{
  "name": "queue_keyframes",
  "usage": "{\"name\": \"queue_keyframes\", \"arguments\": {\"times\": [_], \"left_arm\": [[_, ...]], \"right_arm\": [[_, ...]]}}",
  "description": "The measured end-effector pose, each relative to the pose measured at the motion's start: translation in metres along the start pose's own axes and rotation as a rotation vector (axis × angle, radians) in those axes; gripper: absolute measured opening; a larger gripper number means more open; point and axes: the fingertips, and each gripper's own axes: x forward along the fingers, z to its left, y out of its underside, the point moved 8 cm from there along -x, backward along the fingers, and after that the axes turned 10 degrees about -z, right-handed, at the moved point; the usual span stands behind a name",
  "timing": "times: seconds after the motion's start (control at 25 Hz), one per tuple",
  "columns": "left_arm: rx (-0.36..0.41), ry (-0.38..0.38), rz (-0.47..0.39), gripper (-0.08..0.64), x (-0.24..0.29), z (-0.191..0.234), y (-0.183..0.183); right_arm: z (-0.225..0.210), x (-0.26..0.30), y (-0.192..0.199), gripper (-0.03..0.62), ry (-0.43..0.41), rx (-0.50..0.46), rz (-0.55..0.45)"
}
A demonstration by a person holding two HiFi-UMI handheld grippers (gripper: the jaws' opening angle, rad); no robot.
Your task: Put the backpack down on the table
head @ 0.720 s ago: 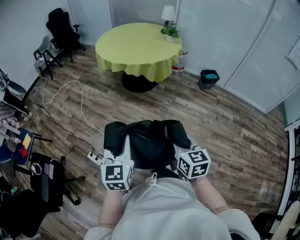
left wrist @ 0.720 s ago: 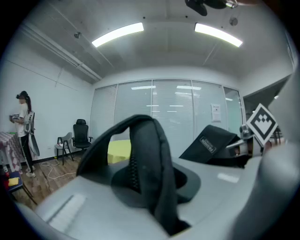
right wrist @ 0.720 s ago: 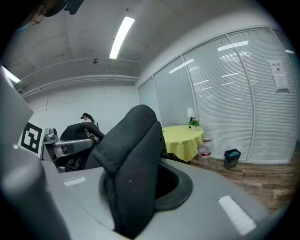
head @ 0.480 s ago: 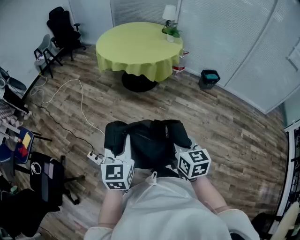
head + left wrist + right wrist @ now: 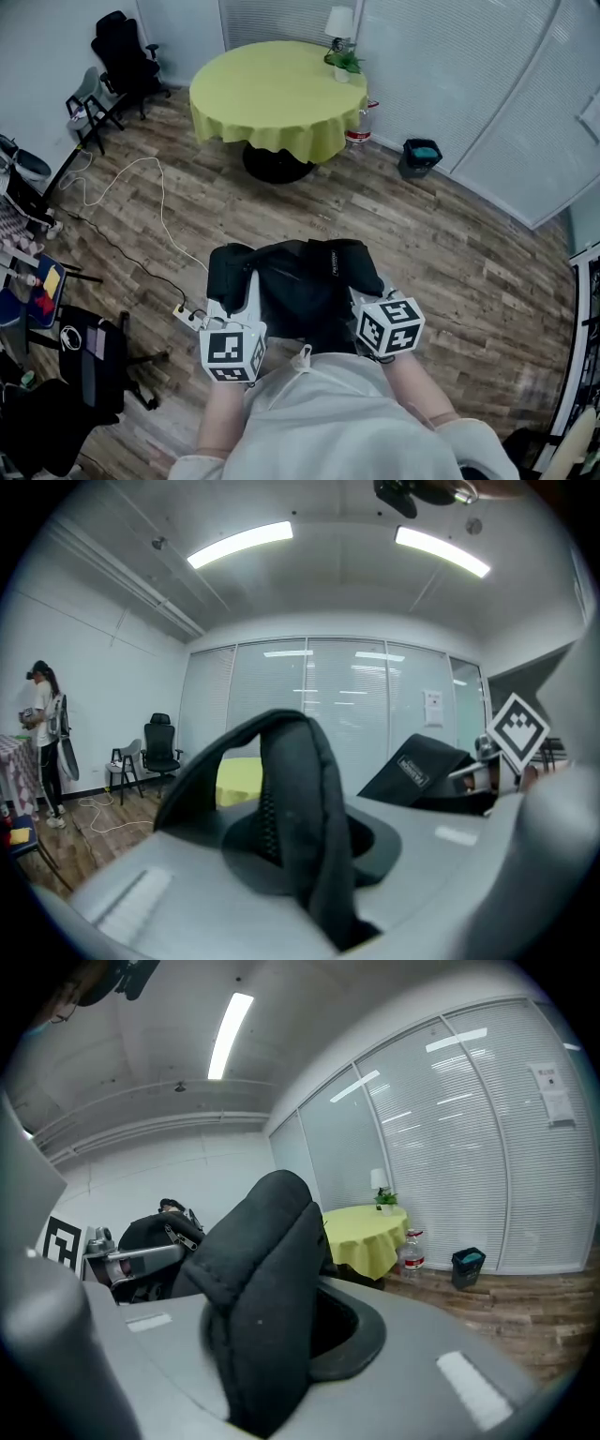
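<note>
Left hand-held gripper (image 5: 246, 298) is clenched on a padded strap (image 5: 295, 789); the black backpack (image 5: 305, 281) hangs between both tools above the wooden floor (image 5: 450, 244), well short of the yellow-clothed table (image 5: 267, 94), because the right hand-held gripper (image 5: 367, 292) clamps the other strap (image 5: 258, 1279).

A round counter (image 5: 272, 98) draped in yellow-green cloth stands far out on the wood-plank floor (image 5: 450, 244). A white table lamp (image 5: 339, 23) and a small potted plant (image 5: 341, 66) sit at its far right edge. On the floor to its right stand a clear water bottle (image 5: 359, 127) and a dark bin with a teal top (image 5: 418, 157). A white cable (image 5: 141, 183) snakes on the left to a near white power strip (image 5: 187, 317).
</note>
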Motion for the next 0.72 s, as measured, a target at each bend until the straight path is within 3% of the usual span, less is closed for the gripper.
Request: {"name": "queue_keyframes", "arguments": {"times": [0.36,0.72], "left_arm": [[-0.009,-0.044,0.046,0.034,0.086,0.013,0.011],[-0.033,-0.096,0.040,0.034,0.224,0.014,0.007]], "right_arm": [[-0.057,0.083,-0.011,0.031,-0.047,0.052,0.040],[-0.147,0.192,-0.062,0.031,-0.106,0.014,0.056]]}}
